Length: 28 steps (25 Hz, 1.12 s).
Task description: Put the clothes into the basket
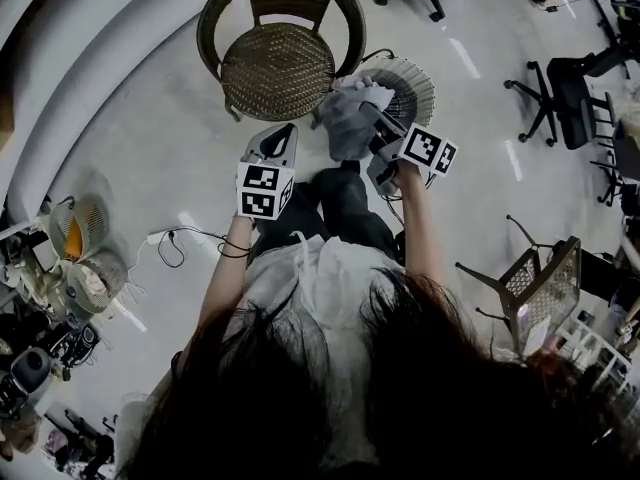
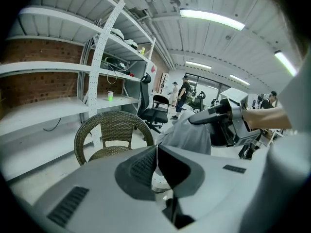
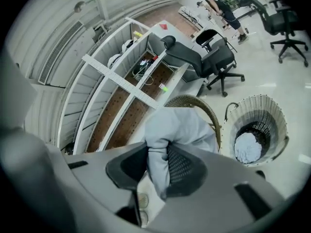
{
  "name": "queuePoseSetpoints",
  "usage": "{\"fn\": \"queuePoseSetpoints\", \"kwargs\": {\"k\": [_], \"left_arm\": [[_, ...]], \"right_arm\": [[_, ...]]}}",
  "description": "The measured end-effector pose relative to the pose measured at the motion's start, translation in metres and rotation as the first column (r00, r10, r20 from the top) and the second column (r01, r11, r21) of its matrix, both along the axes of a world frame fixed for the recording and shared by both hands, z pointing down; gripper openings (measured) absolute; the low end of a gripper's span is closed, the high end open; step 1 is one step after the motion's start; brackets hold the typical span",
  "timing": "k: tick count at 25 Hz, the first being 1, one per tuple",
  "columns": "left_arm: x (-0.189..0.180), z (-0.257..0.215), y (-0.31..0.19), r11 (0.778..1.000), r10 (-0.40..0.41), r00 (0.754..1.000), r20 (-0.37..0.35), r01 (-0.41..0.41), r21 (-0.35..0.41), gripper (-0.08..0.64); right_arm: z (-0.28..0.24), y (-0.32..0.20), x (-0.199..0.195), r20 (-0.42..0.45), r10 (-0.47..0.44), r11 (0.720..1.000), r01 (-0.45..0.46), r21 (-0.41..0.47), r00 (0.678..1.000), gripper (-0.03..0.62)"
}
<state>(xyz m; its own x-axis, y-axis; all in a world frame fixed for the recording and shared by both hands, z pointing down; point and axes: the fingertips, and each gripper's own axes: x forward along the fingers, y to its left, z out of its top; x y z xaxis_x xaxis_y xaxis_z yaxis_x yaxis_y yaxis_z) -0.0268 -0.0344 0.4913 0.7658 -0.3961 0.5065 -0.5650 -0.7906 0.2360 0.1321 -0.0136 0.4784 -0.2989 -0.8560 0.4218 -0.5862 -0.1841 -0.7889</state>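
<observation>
Currently I'm clamping my right gripper (image 3: 155, 166) on a pale grey fabric garment (image 3: 177, 125); it's bunching between the jaws and hanging just ahead of them. White slatted round basket (image 3: 232, 118) is sitting beyond and to the right of that gripper, a white cloth (image 3: 248, 147) lying inside. My left gripper (image 2: 156, 161) is riding with jaws together, empty, brown wicker chair (image 2: 114, 130) ahead of it.

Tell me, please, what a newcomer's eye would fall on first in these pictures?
The grey garment, clamped in the right gripper, hangs in mid-air at the centre, close to the white basket, which already holds a pale cloth. Left of the basket in the head view stands an empty wicker chair, and the left gripper, jaws together on nothing, hovers near it.
</observation>
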Motion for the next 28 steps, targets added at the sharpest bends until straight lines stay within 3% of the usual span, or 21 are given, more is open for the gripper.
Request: {"fn": "queuePoseSetpoints", "kwargs": {"k": [10, 19, 28], "left_arm": [[0.099, 0.012, 0.019, 0.997, 0.073, 0.996, 0.056, -0.071, -0.022, 0.02], [0.173, 0.048, 0.022, 0.996, 0.052, 0.989, 0.139, -0.042, -0.078, 0.02], [0.225, 0.087, 0.005, 0.995, 0.037, 0.982, 0.183, -0.019, -0.1, 0.02]], "right_arm": [[0.03, 0.031, 0.115, -0.004, 0.076, 0.996, -0.076, -0.053, 0.997, 0.1], [0.1, 0.046, 0.196, -0.004, 0.024, 0.984, -0.024, -0.178, 1.0, 0.1], [0.181, 0.046, 0.251, 0.012, 0.0, 0.958, 0.004, -0.288, 1.0, 0.1]]}}
